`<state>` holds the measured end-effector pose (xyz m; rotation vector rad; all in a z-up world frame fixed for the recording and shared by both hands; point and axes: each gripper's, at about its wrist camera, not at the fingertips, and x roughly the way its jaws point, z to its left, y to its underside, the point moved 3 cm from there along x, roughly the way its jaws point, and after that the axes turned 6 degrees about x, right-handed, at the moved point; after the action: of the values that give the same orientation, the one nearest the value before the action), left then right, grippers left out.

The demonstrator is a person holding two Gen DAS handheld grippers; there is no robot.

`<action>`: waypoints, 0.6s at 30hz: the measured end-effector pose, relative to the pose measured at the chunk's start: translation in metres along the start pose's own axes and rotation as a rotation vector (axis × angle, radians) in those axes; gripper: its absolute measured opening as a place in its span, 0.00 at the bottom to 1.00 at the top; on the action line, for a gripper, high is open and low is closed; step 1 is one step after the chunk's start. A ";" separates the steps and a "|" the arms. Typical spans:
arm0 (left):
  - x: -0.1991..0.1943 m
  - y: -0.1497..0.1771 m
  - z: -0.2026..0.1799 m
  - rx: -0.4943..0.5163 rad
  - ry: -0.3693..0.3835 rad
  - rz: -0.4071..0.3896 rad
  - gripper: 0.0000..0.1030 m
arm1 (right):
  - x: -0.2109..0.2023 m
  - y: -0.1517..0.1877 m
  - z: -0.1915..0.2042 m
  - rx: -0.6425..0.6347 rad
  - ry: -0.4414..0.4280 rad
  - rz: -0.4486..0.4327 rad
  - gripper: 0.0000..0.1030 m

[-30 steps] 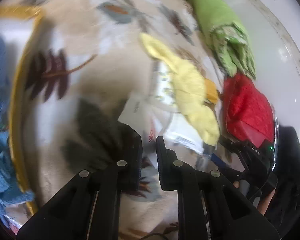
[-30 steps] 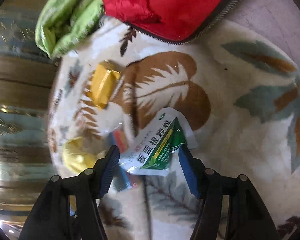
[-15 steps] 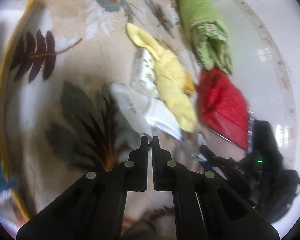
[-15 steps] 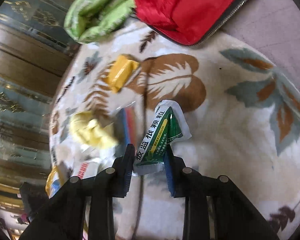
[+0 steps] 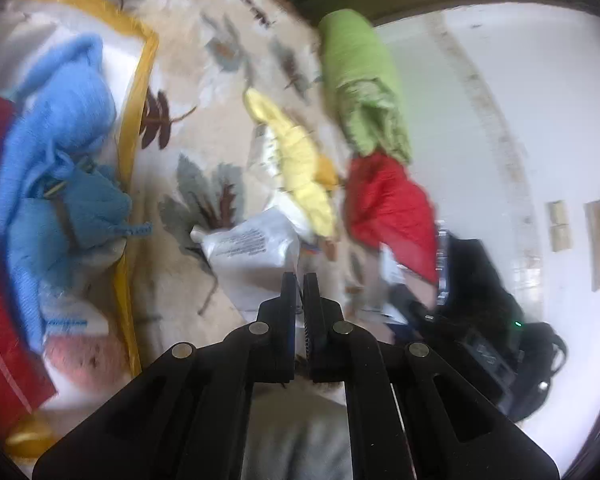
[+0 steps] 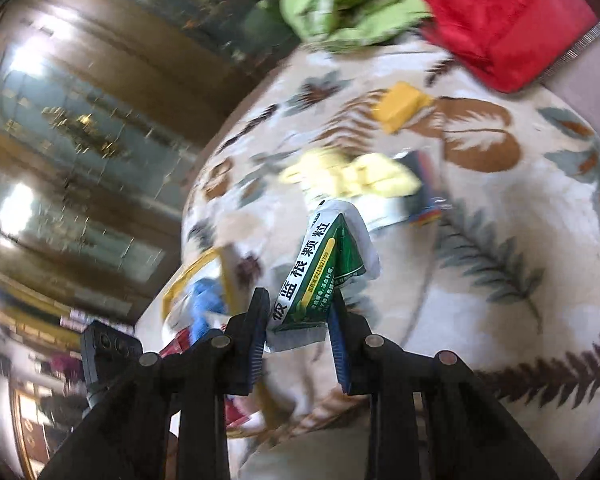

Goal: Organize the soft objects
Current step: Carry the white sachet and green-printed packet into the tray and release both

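Green 板蓝根颗粒 sachet (image 6: 320, 268) pinched by right gripper (image 6: 300, 320); left gripper (image 5: 299, 280) seemingly clamps white packet (image 5: 252, 240).

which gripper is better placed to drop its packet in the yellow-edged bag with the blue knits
Left, probably. The left hand-held gripper pinches the white packet with the yellow-edged bag beside it. The right hand-held gripper, clamping the green packet, sees that bag farther off.
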<state>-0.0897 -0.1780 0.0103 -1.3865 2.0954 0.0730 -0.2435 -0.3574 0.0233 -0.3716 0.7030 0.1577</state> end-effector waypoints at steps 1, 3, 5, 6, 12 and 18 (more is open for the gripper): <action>-0.012 0.001 -0.005 0.009 0.004 -0.012 0.02 | 0.005 0.003 0.010 -0.023 -0.017 0.019 0.27; -0.033 0.003 -0.009 0.023 0.004 -0.029 0.02 | 0.014 0.011 0.028 -0.066 -0.044 0.051 0.28; -0.055 0.006 -0.008 0.030 -0.003 -0.049 0.02 | 0.032 0.022 0.050 -0.120 -0.069 0.098 0.28; -0.064 0.006 -0.004 0.030 -0.005 -0.056 0.02 | 0.039 0.026 0.057 -0.135 -0.072 0.116 0.28; -0.104 0.003 0.034 -0.002 -0.016 -0.101 0.02 | 0.077 0.050 0.092 -0.256 -0.023 0.160 0.28; -0.057 0.009 0.016 0.099 -0.127 -0.005 0.55 | 0.047 0.032 0.061 -0.106 0.010 -0.036 0.31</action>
<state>-0.0751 -0.1214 0.0249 -1.2945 1.9640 0.0532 -0.1795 -0.3037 0.0267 -0.4862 0.6995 0.1591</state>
